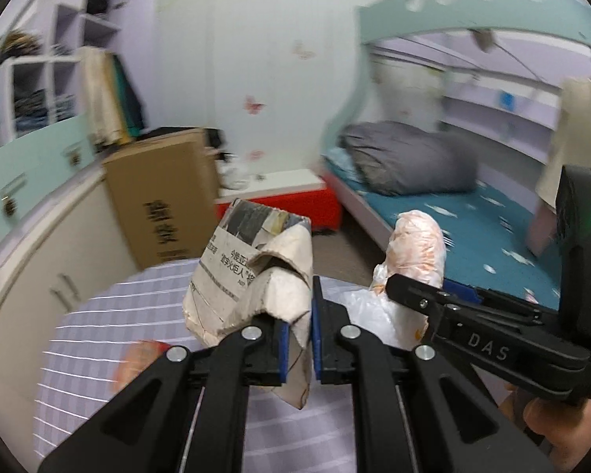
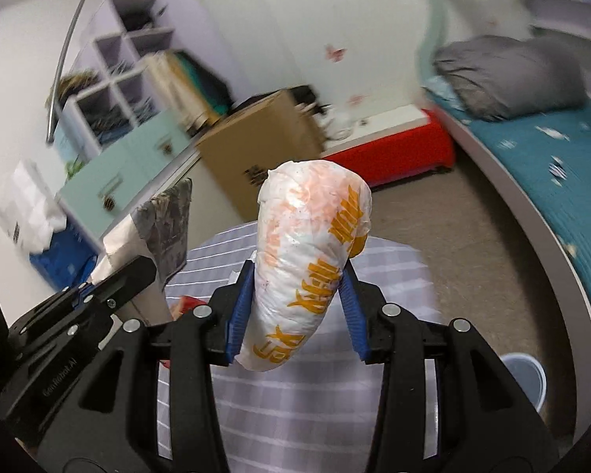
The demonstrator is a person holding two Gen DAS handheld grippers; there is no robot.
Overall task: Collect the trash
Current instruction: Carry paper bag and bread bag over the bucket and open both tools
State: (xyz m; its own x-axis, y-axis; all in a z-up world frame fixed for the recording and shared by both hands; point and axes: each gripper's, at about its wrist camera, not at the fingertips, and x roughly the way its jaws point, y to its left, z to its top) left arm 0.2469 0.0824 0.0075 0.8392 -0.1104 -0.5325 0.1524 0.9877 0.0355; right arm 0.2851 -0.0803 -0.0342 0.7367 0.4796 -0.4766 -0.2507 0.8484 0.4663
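Observation:
My left gripper is shut on a crumpled newspaper, whose wad sticks up between the blue pads. In the right wrist view my right gripper is shut on a bunched white plastic bag with orange print, both pads pressing its sides. Each gripper shows in the other's view: the right gripper with the bag at the right, the left gripper with the newspaper at the left. Both hang side by side above a round table under a lilac checked cloth.
A blurred red item lies on the cloth. Beyond stand a cardboard box, a red low bench, and a bed with a grey pillow. A pale bucket sits on the floor at the right. Cabinets line the left wall.

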